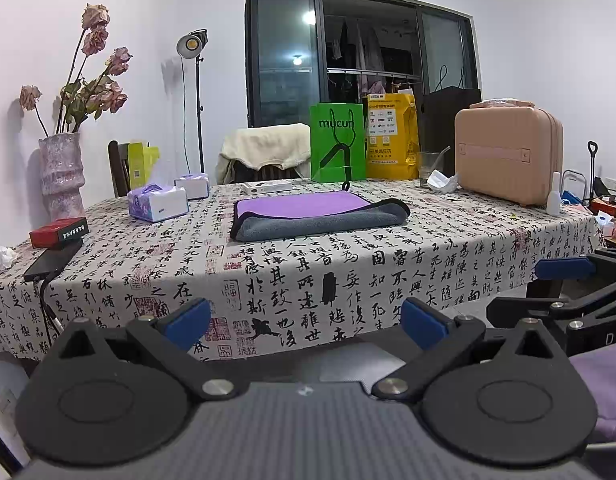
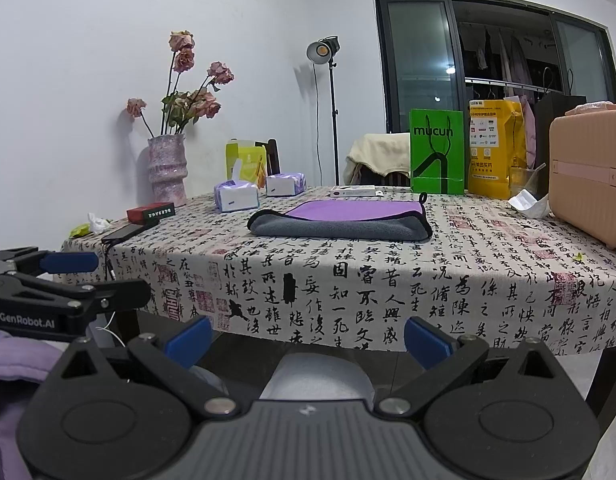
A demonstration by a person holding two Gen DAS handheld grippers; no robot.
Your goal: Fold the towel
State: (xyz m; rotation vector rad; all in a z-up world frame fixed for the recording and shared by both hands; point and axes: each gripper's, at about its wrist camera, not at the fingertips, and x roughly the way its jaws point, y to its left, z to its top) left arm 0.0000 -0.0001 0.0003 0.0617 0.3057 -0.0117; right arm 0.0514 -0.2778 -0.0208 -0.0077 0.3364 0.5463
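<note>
Over on the left we've got the vase (image 1: pixel 62 174) with dried roses, then two tissue packs (image 1: pixel 158 202). Mid-table on the calligraphy tablecloth (image 1: pixel 348 264) sits the towel (image 1: pixel 316 216), folded flat, purple up, grey edge facing us. Right of it, a pink case (image 1: pixel 508 152). Our left gripper (image 1: pixel 306 320) and right gripper (image 2: pixel 308 338) both gape wide, empty, below the table edge, well apart from the towel.

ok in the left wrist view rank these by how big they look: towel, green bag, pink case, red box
1. towel, widest of the four
2. pink case, close behind the towel
3. green bag
4. red box, smallest

All sit at different depths on the table, so this is apparent size only.
</note>
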